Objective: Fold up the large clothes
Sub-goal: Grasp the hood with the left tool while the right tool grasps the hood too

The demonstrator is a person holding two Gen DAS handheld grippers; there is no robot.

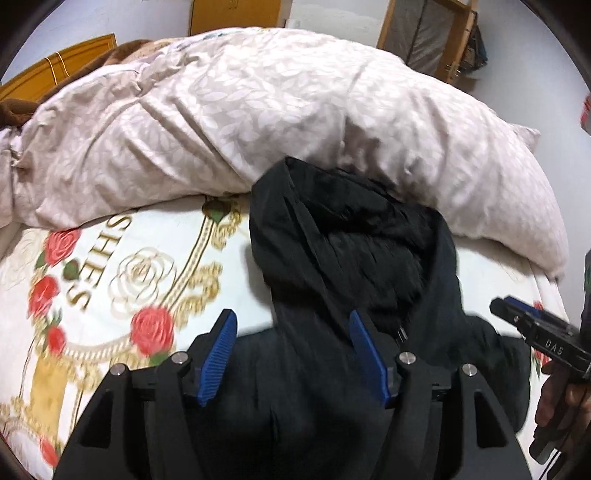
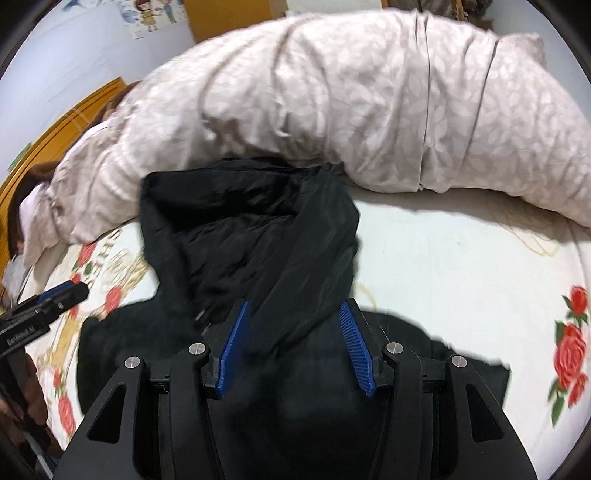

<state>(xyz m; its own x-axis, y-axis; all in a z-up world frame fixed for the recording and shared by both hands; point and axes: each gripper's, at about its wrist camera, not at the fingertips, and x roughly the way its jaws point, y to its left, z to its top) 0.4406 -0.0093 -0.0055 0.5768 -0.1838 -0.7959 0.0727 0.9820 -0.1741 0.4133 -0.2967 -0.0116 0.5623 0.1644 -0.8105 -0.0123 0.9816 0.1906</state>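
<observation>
A black hooded jacket lies on the bed, its hood toward the rolled duvet; it also shows in the right wrist view. My left gripper is open, its blue-padded fingers hovering over the jacket's left shoulder and the sheet beside it. My right gripper is open over the jacket's body just below the hood. The right gripper shows at the right edge of the left wrist view, the left gripper at the left edge of the right wrist view. Neither holds cloth.
A rolled pale leaf-patterned duvet lies across the bed behind the jacket. The white bedsheet has red roses and gold print. A yellow wooden headboard stands at the left. A wooden-framed rack stands at the back right.
</observation>
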